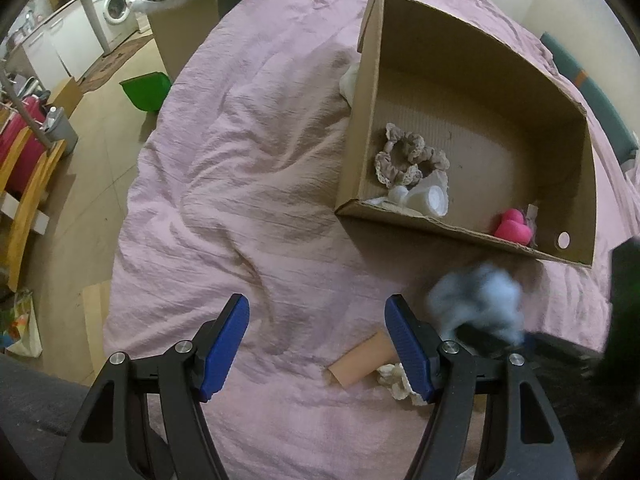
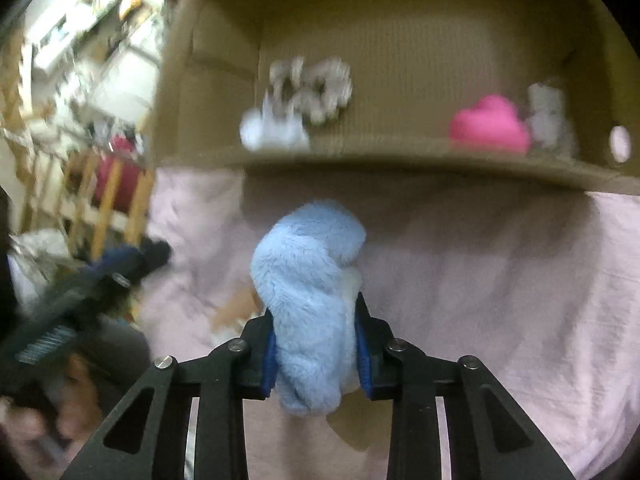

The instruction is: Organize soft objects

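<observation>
Your right gripper (image 2: 316, 354) is pinching a fluffy blue soft item (image 2: 308, 280) between its blue pads; the fur bulges above and below the grip, so the hold looks firm (a paler lining shows on its right side, and what kind of item it is cannot be told). The item hangs over the pink bedspread (image 2: 500, 280), just short of the near wall of the cardboard box (image 2: 400, 162); the right wrist view is blurred, which suggests motion.

Your left gripper (image 1: 318, 344) stands spread wide with nothing between its fingers, over the bedspread near the bed's front edge.

Already lying in the box: a beige lace scrunchie (image 1: 408, 158), a white bundle (image 1: 428, 198) in the near left corner, and a pink heart-shaped piece (image 1: 514, 228) against the near wall, towards the right.

Judged step: carrying the blue item to the box; the drop is not yet made.

The next move calls for lifting the item over the near wall, choosing the bare floor between the white bundle and the pink piece, and parting the jaws only once it is inside; fur may cling to the pads.

Remaining on the bedspread beside your left gripper: a peach-coloured tube-like piece (image 1: 360, 364) and a cream lace item (image 1: 394, 378), touching or nearly so; your free left gripper is well placed for either.
</observation>
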### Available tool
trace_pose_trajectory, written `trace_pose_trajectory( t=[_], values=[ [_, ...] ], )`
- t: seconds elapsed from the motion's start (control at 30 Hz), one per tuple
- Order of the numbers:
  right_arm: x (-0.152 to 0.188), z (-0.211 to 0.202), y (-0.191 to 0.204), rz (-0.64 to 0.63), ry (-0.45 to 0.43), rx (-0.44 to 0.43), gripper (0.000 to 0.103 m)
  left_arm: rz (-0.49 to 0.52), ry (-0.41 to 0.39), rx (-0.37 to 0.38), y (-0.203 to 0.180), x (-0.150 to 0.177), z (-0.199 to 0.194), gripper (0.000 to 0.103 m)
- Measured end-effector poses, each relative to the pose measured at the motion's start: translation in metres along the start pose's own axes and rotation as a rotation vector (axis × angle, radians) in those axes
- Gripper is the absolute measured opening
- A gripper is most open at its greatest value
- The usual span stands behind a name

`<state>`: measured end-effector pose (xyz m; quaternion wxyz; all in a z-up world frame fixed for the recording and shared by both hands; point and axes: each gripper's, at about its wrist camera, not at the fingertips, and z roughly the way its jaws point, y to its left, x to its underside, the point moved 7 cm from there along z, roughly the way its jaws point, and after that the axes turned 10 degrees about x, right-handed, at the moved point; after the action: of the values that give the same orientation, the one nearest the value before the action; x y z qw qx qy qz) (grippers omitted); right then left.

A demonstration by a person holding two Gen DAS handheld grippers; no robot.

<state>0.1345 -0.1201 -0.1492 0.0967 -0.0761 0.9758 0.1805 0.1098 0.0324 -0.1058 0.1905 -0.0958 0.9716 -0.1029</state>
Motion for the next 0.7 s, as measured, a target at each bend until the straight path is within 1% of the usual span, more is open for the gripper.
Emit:
trace_pose_trajectory(
  t=[0.1, 0.13, 0.2, 0.27, 0.3, 0.37, 0.43, 0.47, 0.53, 0.63, 0.7],
  values=[
    [-0.007, -0.027, -0.005, 0.062, -0.043, -0.078, 0.033, -0.010, 0.008, 0.000, 0.004, 0.001, 0.000, 0.068],
    [-0.008, -0.034, -0.008, 0.074, -0.048, -0.086, 0.033, -0.013, 0.020, 0.000, 0.006, 0.002, 0.002, 0.068],
    [-0.006, -0.047, -0.012, 0.089, -0.056, -0.099, 0.033, -0.019, 0.056, 0.007, 0.007, 0.005, 0.008, 0.068],
    [-0.002, -0.058, -0.015, 0.088, -0.073, -0.095, 0.033, -0.021, 0.126, 0.035, 0.005, 0.013, 0.020, 0.066],
    [-0.001, -0.063, -0.016, 0.089, -0.080, -0.099, 0.033, -0.022, 0.150, 0.046, 0.004, 0.016, 0.025, 0.064],
    [0.003, -0.069, -0.019, 0.102, -0.093, -0.116, 0.033, -0.009, 0.188, 0.043, 0.002, 0.022, 0.033, 0.057],
    [0.009, -0.073, -0.022, 0.119, -0.102, -0.129, 0.033, 0.006, 0.224, 0.043, 0.000, 0.026, 0.042, 0.054],
    [0.010, -0.073, -0.025, 0.131, -0.105, -0.129, 0.034, 0.008, 0.234, 0.044, 0.000, 0.027, 0.045, 0.049],
    [0.010, -0.072, -0.030, 0.152, -0.104, -0.130, 0.034, 0.010, 0.269, 0.057, -0.003, 0.031, 0.055, 0.044],
    [0.008, -0.069, -0.030, 0.155, -0.105, -0.120, 0.034, 0.034, 0.294, 0.051, -0.007, 0.034, 0.065, 0.041],
    [0.007, -0.067, -0.030, 0.152, -0.102, -0.113, 0.034, 0.056, 0.314, 0.052, -0.010, 0.037, 0.072, 0.034]
  ],
)
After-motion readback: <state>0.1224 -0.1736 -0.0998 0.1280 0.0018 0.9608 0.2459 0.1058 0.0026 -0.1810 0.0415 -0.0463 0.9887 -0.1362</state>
